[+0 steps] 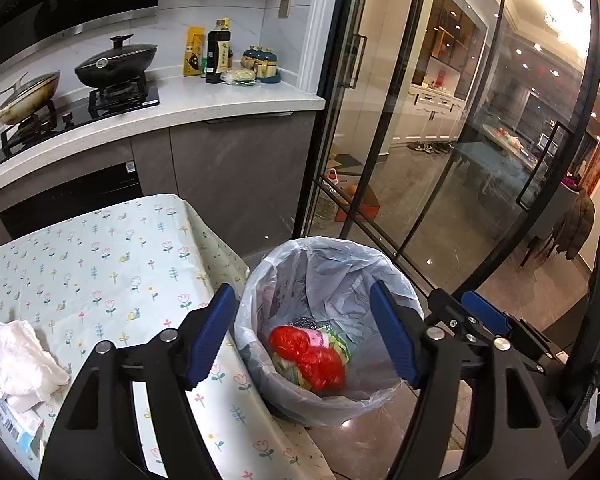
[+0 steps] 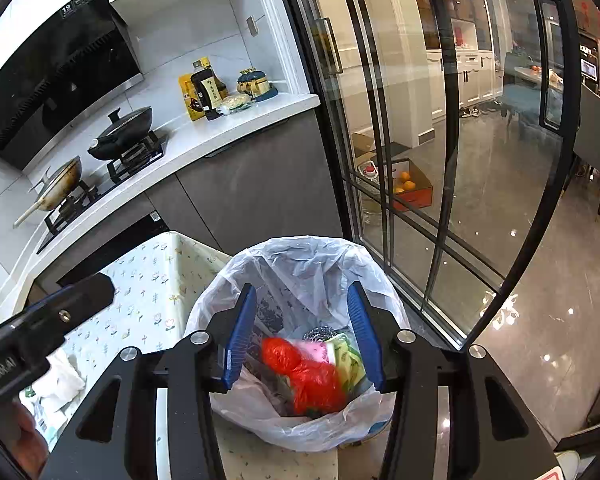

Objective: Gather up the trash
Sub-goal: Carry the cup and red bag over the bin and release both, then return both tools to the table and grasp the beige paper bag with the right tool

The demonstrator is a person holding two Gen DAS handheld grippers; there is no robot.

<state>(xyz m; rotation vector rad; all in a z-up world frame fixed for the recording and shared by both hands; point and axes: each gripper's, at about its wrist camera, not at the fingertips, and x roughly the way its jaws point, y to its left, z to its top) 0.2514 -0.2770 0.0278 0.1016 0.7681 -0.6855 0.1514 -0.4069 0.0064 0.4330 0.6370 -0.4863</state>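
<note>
- Left wrist view: left gripper [image 1: 304, 332] with jaws apart and empty above the round bin lined with a clear plastic bag [image 1: 260, 280], holding red crumpled plastic trash [image 1: 320, 364]; only this view shows white crumpled tissue [image 1: 24, 356] whole on the floral tablecloth [image 1: 112, 264].
- Right wrist view: right gripper [image 2: 302, 336], jaws apart and empty, over the same bin; only here, a cardboard box of oranges [image 2: 410, 186] behind the glass door.

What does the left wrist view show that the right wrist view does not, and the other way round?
Only the left wrist view shows the right gripper from the side, beyond the bin, and a coat hanging behind the glass.

Only the right wrist view shows the box of oranges clearly, and the left gripper as a black body over the table.

Both show the lined trash bin with red plastic trash inside, the floral tablecloth, the crumpled white tissue, the two pans on the stove, and open fingers over the bin.
</note>
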